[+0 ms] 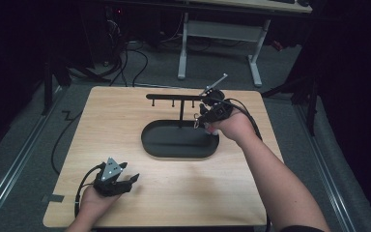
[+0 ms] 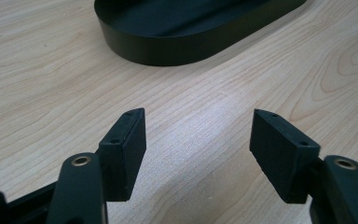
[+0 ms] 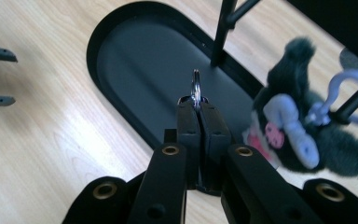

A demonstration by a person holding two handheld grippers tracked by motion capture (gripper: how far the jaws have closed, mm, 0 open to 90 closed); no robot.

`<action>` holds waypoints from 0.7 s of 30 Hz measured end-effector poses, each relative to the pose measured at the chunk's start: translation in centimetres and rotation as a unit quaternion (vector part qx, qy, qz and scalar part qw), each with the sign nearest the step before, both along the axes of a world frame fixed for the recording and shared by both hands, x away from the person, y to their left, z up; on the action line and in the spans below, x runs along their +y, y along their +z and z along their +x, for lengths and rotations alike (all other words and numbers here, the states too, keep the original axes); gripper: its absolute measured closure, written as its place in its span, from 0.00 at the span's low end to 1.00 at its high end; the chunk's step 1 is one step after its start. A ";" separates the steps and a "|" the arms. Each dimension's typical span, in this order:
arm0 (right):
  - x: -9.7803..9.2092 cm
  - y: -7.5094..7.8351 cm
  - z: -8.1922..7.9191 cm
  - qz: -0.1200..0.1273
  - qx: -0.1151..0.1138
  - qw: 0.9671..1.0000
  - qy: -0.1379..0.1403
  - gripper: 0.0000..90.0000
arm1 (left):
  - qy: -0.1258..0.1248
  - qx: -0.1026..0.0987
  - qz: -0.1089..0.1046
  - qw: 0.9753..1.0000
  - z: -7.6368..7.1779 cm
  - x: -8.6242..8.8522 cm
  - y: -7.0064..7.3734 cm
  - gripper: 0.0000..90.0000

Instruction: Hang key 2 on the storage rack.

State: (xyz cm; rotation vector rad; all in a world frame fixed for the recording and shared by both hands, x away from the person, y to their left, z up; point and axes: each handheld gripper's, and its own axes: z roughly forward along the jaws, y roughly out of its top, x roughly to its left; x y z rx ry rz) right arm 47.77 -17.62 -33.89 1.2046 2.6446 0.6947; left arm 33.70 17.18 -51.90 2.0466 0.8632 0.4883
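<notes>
Resting on the desk (image 1: pixel 125 125), well short of the black oval tray (image 1: pixel 154 145): left tongs (image 1: pixel 129 180), gaping wide, holding nothing. Hovering over the tray beside the rack's post (image 3: pixel 223 32): right tongs (image 3: pixel 199 103), pinching shut on a small metal key ring (image 3: pixel 196 86), plush charm (image 3: pixel 303 135) dangling alongside. Likely mid-hanging; next, needing the ring lined up with a peg on the crossbar (image 1: pixel 174 96).

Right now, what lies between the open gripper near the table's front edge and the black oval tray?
Only bare light wooden tabletop: the left gripper view shows plain wood from the left gripper to the black oval tray.
</notes>
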 end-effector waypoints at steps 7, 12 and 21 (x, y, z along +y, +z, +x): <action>0.7 0.7 1.4 0.000 -0.009 1.000 0.002 0.99 | -0.001 0.001 0.002 1.000 0.0 0.0 -0.1 0.41; 0.8 0.5 2.3 0.005 -0.007 1.000 -0.005 0.99 | 0.000 0.003 0.002 1.000 0.1 0.1 -0.1 0.41; 0.4 0.3 3.0 0.009 -0.017 1.000 -0.012 0.99 | -0.005 0.004 0.004 1.000 -0.1 -0.1 -0.1 0.41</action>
